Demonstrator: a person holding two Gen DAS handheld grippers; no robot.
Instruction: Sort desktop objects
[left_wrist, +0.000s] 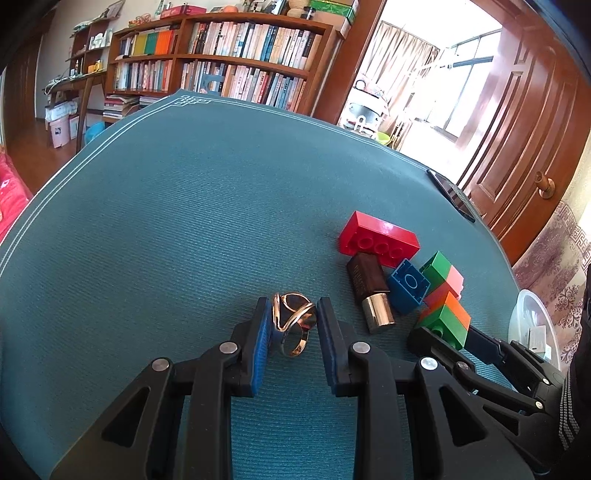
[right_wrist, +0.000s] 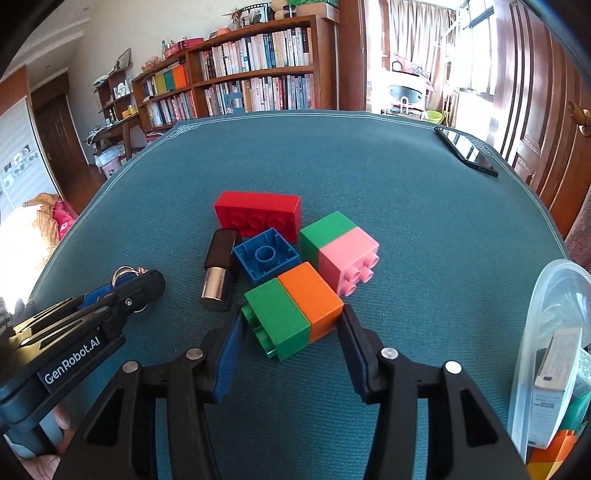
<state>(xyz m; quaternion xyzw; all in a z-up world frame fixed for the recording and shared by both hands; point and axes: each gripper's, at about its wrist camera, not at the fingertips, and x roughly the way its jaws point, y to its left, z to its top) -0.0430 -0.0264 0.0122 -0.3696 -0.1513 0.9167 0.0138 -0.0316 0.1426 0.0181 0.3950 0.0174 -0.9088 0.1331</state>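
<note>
My left gripper (left_wrist: 293, 314) is open around a gold ring (left_wrist: 293, 319) that lies on the teal mat; the left pad touches it, the right pad stands just clear. My right gripper (right_wrist: 290, 317) is open around a green and orange block pair (right_wrist: 295, 314) lying on its side, with both pads at its ends. Beyond lie a blue block (right_wrist: 266, 256) turned upside down, a green and pink block pair (right_wrist: 338, 247), a red long block (right_wrist: 258, 214) and a brown and silver lipstick (right_wrist: 219, 267). The left gripper (right_wrist: 136, 278) also shows in the right wrist view.
A clear plastic tub (right_wrist: 546, 354) with small boxes stands at the right edge of the table. A black phone (right_wrist: 465, 149) lies at the far right edge. The teal mat (left_wrist: 184, 221) stretches bare to the left and the back.
</note>
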